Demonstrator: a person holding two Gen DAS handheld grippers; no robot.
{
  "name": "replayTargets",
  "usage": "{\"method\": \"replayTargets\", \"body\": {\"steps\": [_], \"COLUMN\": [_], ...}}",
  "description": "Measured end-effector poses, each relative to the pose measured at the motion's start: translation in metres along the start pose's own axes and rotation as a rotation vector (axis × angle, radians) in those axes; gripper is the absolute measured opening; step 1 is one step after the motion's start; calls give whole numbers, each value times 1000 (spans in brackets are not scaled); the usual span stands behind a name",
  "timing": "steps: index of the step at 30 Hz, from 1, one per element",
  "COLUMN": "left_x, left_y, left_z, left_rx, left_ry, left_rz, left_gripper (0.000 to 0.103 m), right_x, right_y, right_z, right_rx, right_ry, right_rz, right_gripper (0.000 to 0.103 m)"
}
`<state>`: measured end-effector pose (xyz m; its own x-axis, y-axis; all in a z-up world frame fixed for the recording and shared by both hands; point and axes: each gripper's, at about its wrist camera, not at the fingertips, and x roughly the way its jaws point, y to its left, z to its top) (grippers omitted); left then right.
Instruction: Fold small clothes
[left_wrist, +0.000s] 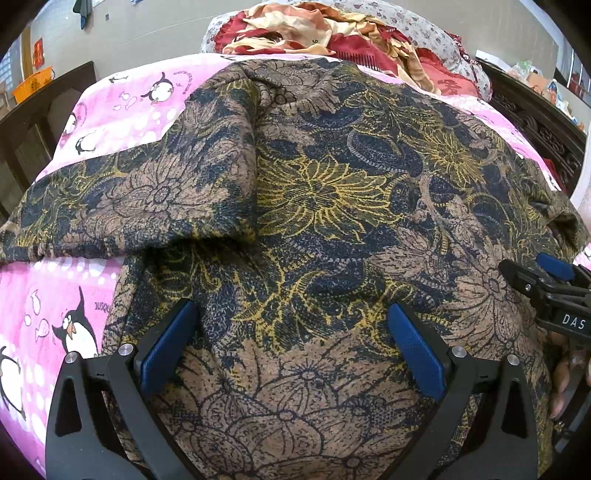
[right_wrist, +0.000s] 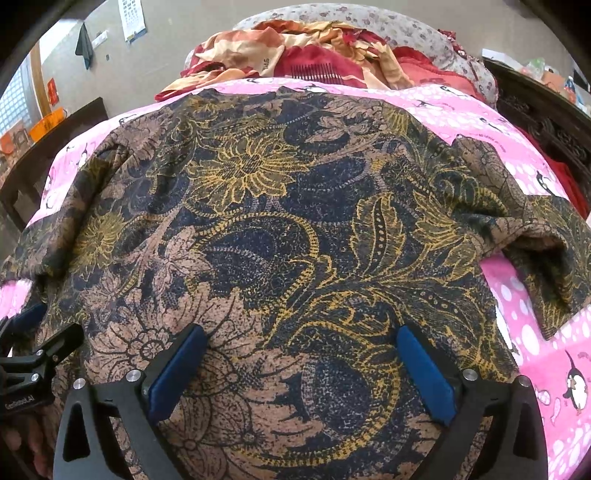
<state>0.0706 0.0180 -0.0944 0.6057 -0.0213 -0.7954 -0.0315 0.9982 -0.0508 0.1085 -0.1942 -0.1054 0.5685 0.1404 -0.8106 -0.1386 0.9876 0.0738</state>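
A brown, navy and yellow floral garment (left_wrist: 317, 199) lies spread on a pink penguin-print bedsheet (left_wrist: 48, 306); its left sleeve (left_wrist: 122, 206) sticks out sideways. It fills the right wrist view too (right_wrist: 277, 229), with its right sleeve (right_wrist: 543, 251) out to the right. My left gripper (left_wrist: 293, 332) is open, jaws wide, just above the garment's near hem, holding nothing. My right gripper (right_wrist: 301, 362) is open the same way over the hem further right. Each gripper shows at the edge of the other's view: the right one (left_wrist: 546, 280), the left one (right_wrist: 33, 354).
A heap of red and cream bedding (left_wrist: 332, 33) and a flowered pillow (left_wrist: 424, 26) lie at the bed's far end. Dark carved wooden furniture (left_wrist: 539, 122) stands to the right, dark wooden furniture (left_wrist: 33, 122) and an orange basket (left_wrist: 33, 83) to the left.
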Motion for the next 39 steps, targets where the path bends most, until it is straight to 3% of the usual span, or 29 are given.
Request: {"method": "replayTargets", "body": {"steps": [32,36,39], "left_x": [-2,-40,-71], "left_y": [4,37,84], "left_z": [5,14,29], "left_rx": [-6,-68,-105], "left_ry": [26,-47,-124], "left_rz": [-6,-135,-76], "left_gripper": [103,103,103], "right_x": [0,0,0], "right_y": [-1,-1,-1], "right_z": [-1,-1,-1], "right_rx": [0,-1,-1], "right_ry": [-7,-8,-9], "right_rz": [-5,-6,-5], "right_gripper": [103,103,103]}}
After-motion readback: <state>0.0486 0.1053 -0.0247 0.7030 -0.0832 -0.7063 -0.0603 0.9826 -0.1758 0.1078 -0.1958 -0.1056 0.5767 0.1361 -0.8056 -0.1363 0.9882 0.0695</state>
